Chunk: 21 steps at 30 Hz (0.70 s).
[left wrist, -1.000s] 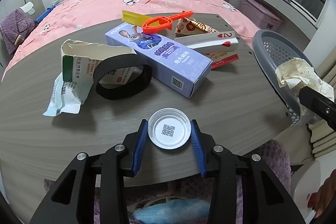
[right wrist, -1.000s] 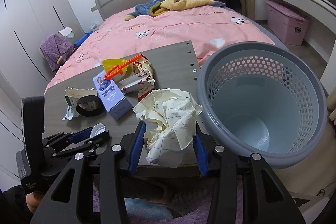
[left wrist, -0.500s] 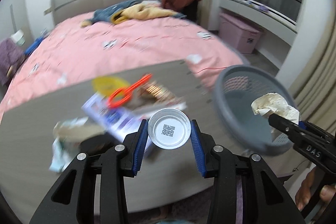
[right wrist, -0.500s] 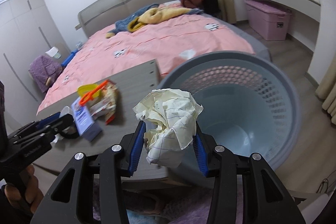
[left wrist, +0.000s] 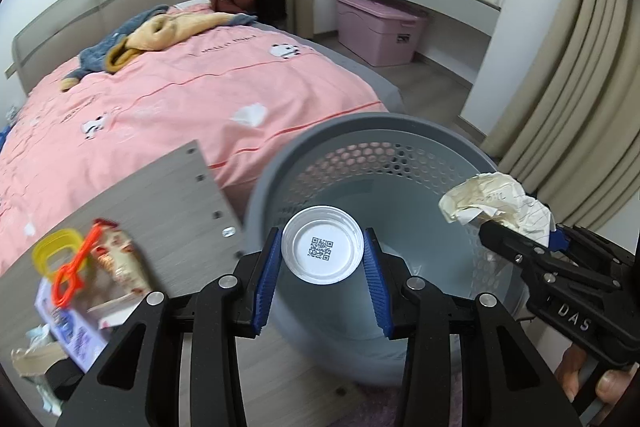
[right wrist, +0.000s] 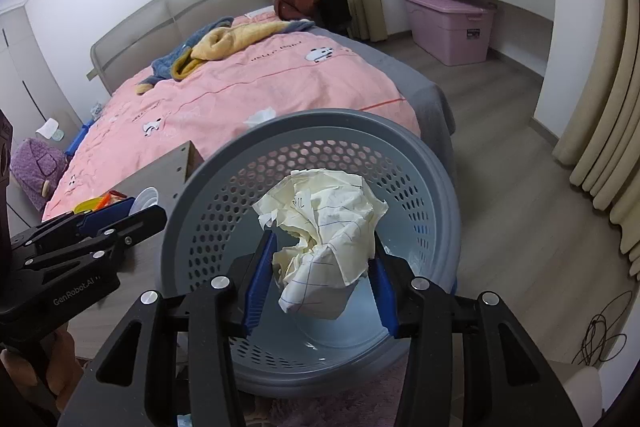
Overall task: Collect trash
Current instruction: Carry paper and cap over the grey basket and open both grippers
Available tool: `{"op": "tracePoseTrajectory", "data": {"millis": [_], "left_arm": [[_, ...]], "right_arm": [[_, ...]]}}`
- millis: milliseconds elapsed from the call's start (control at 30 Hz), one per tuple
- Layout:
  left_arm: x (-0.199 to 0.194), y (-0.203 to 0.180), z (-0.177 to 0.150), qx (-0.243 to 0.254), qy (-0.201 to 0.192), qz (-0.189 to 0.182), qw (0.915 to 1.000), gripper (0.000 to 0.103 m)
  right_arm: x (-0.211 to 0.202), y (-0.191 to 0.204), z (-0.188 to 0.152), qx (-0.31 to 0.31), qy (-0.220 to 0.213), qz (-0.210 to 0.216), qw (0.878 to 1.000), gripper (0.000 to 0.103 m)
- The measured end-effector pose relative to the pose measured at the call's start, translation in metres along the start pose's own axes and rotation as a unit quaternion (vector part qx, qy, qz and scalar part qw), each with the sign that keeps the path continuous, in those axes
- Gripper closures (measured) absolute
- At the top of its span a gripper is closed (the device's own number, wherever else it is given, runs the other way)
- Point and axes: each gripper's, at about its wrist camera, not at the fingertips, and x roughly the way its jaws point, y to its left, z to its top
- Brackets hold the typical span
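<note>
A grey perforated waste basket stands beside the table's right end. My left gripper is shut on a white plastic cup with a QR code on its bottom, and holds it over the basket's near left rim. In the right wrist view the basket lies straight below my right gripper, which is shut on a crumpled ball of lined paper. From the left wrist view the right gripper and its paper hang over the basket's right rim. The left gripper shows at the left.
On the grey wooden table lie an orange scoop, a snack packet, a purple box and torn packaging. A pink bed lies behind. A pink storage box and curtains stand at the right.
Both grippers have swung right, off the table, to over the basket, each still gripping its item. The table's clutter has slid to the lower left of the left wrist view.
</note>
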Motion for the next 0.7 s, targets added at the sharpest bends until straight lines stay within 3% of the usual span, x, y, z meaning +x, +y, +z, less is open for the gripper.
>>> {"op": "tracePoseTrajectory", "data": {"millis": [533, 600, 667, 700], "left_arm": [[0.028, -0.010, 0.006, 0.002, 0.024, 0.012, 0.9996, 0.063], [0.028, -0.010, 0.006, 0.002, 0.024, 0.013, 0.9996, 0.056], [0.026, -0.009, 0.005, -0.004, 0.022, 0.020, 0.9995, 0.042], [0.025, -0.008, 0.005, -0.007, 0.021, 0.020, 0.9995, 0.042]], "right_arm": [[0.013, -0.013, 0.001, 0.007, 0.007, 0.007, 1.000, 0.049], [0.011, -0.013, 0.001, 0.007, 0.002, 0.006, 1.000, 0.042], [0.008, -0.015, 0.002, 0.012, -0.005, 0.006, 1.000, 0.036], [0.007, -0.015, 0.002, 0.014, -0.007, 0.010, 1.000, 0.034]]}}
